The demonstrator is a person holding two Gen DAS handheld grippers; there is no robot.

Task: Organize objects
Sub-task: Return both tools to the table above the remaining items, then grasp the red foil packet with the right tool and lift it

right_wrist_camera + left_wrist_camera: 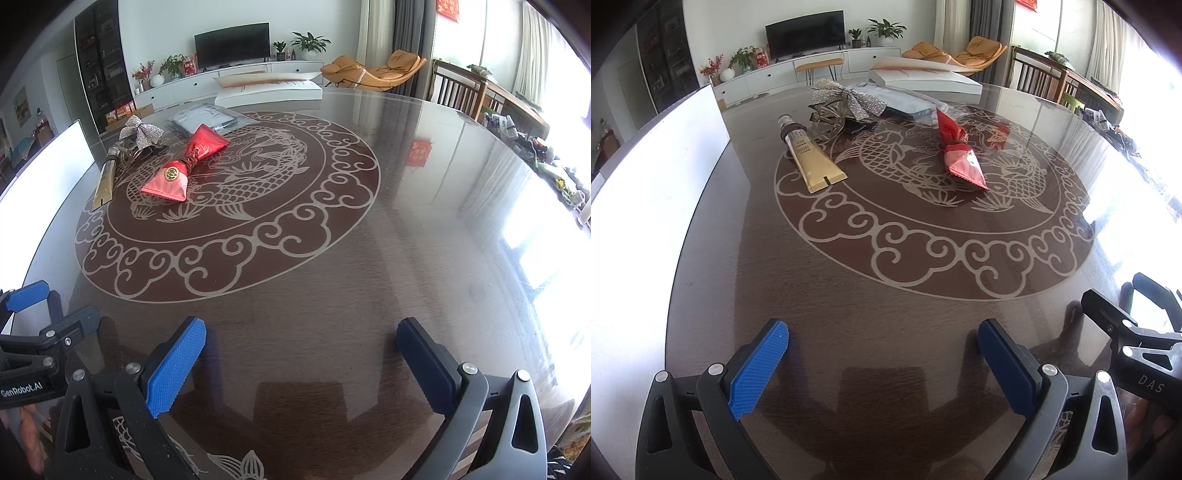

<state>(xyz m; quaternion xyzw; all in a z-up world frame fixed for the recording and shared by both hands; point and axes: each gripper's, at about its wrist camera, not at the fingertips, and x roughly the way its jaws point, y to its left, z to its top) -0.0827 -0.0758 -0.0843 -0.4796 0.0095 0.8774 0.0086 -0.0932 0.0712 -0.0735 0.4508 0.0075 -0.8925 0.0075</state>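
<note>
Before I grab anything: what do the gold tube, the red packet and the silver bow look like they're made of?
Gold tube: looks like soft laminate or plastic with a satin metallic finish; flat crimped end, dark cap.
Red packet: glossy foil-like film, creased and cinched in the middle, catching highlights.
Silver bow: seemingly fabric or mesh covered in sparkly, rhinestone-like texture; exact material unclear.

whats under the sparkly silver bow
The silver bow sits on a clear, frame-like piece beside the gold tube. Behind it lies a dark packet in clear plastic. What the bow's middle covers cannot be seen.
</note>
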